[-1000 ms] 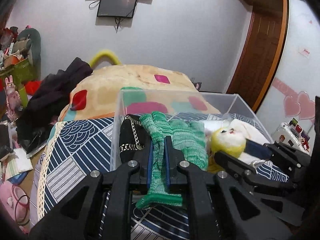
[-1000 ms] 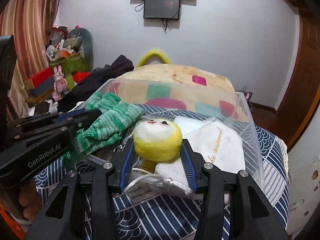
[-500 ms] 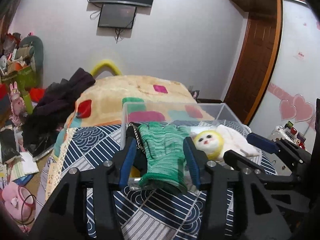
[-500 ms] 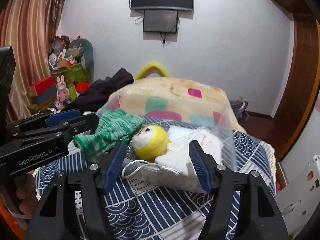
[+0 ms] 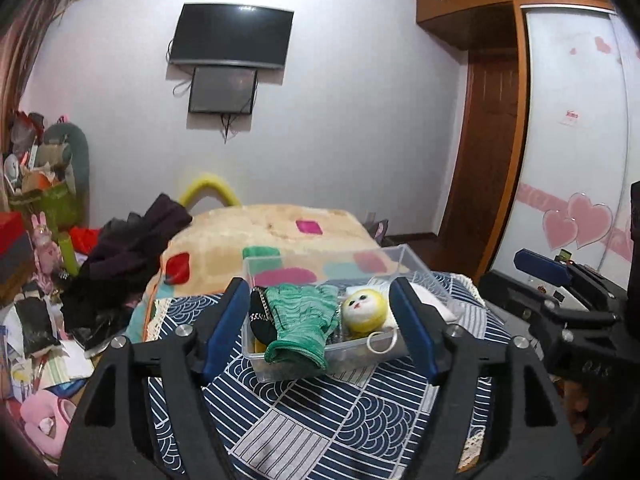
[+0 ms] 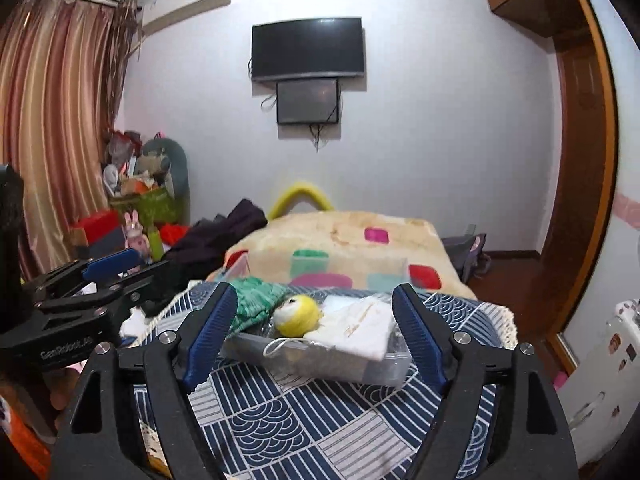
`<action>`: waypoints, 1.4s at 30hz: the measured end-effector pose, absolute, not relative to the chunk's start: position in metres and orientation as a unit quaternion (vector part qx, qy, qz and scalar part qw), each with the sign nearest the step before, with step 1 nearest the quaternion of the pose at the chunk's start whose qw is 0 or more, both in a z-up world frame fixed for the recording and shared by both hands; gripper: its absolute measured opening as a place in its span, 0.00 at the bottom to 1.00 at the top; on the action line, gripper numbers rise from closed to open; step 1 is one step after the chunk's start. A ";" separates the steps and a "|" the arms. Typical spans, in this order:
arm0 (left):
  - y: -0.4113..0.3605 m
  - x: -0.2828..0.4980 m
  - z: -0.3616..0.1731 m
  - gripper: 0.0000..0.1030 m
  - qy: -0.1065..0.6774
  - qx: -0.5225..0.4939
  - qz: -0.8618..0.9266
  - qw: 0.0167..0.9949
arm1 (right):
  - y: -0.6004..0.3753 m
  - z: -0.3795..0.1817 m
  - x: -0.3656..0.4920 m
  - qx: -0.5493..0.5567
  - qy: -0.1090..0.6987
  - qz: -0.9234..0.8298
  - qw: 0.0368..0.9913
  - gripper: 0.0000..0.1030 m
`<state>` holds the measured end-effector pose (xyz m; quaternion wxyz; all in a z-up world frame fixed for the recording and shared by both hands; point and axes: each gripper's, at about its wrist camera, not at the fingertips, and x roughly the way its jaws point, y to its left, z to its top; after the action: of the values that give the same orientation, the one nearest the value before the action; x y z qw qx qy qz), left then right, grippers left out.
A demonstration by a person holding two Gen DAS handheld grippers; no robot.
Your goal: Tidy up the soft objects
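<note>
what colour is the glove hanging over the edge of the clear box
Green, with lighter green streaks in the knit glove; clearest in the left wrist view.

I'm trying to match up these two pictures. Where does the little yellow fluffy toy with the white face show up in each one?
Left wrist view: the yellow toy lies in the clear box, right of the green knit glove, just below centre.
Right wrist view: the yellow toy is again in the box, glove to its left, white cloth to its right.
Shared landmark: the wall TV.
</note>
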<state>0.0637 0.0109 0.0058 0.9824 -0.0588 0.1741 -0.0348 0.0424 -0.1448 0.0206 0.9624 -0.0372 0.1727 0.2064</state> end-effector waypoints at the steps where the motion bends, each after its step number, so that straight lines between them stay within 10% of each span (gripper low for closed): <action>1: 0.010 0.060 0.008 0.72 0.170 -0.058 -0.037 0.983 | -0.146 0.022 0.040 -0.036 0.169 0.204 0.963 0.76; 42: 0.001 0.029 0.017 0.89 0.140 -0.046 -0.041 0.988 | -0.156 0.023 0.012 -0.030 0.141 0.198 0.970 0.83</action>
<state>0.0292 0.0008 0.0167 0.9883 -0.0456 0.1397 -0.0405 0.0116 -0.1557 0.0230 0.9695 -0.0301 0.1414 0.1978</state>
